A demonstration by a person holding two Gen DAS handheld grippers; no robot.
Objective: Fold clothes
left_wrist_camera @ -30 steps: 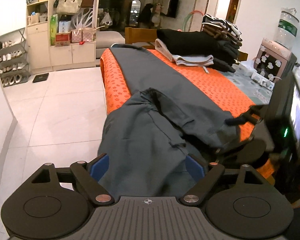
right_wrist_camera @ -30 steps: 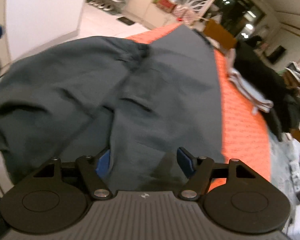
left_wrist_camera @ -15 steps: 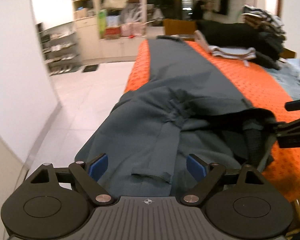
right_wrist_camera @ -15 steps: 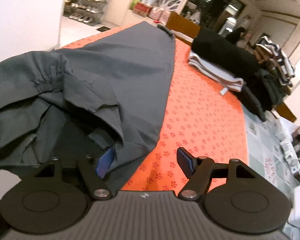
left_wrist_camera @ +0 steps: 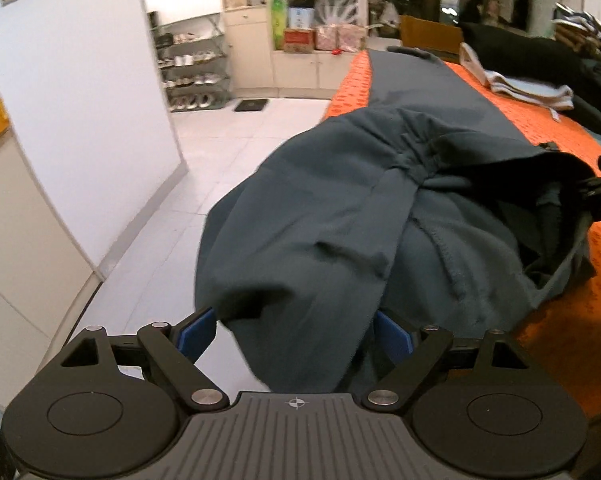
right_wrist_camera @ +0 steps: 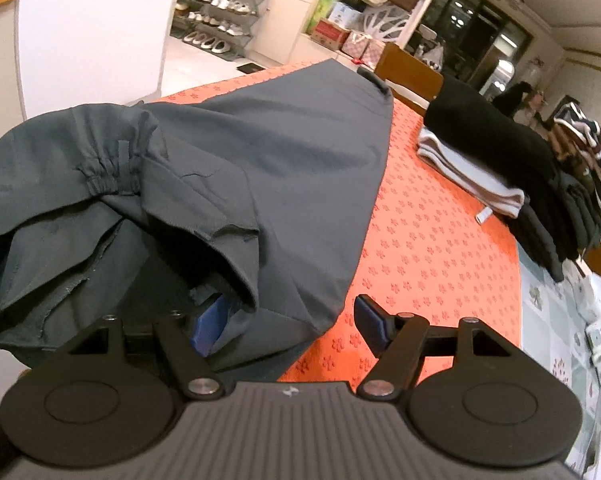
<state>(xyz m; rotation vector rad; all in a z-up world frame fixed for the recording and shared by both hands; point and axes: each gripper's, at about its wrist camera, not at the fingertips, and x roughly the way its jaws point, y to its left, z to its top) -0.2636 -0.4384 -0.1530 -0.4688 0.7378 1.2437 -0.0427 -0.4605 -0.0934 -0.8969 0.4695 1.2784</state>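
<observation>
Two grippers engaged on one pair of dark grey trousers (left_wrist_camera: 340,216), bunched at the waist end over the near edge of the orange-covered table (right_wrist_camera: 440,240). Legs laid flat along the cloth toward the far end.

Far left: white wall, tiled floor, shoe rack (left_wrist_camera: 192,76); clear of the work.

Left gripper (left_wrist_camera: 296,336): jaws wide, blue pads well apart, a fold of trouser fabric hanging between them. Right pad apparently against the cloth, left pad just beside it; no firm pinch evident. Not judged a grip.

Right gripper (right_wrist_camera: 288,320): jaws also wide. Left pad tucked under the open waistband (right_wrist_camera: 108,176), right pad bare above the orange cloth. Nothing clamped.

Right of the trousers: stack of folded clothes (right_wrist_camera: 500,156) at the far side, well apart.

Step in hand, as judged: gathering the waist end ahead of a fold. Fold not yet made.

Next move calls for closing each pair of jaws on a waistband corner, then spreading the cloth flat before folding. Risk: slack fabric sliding off the table edge.
</observation>
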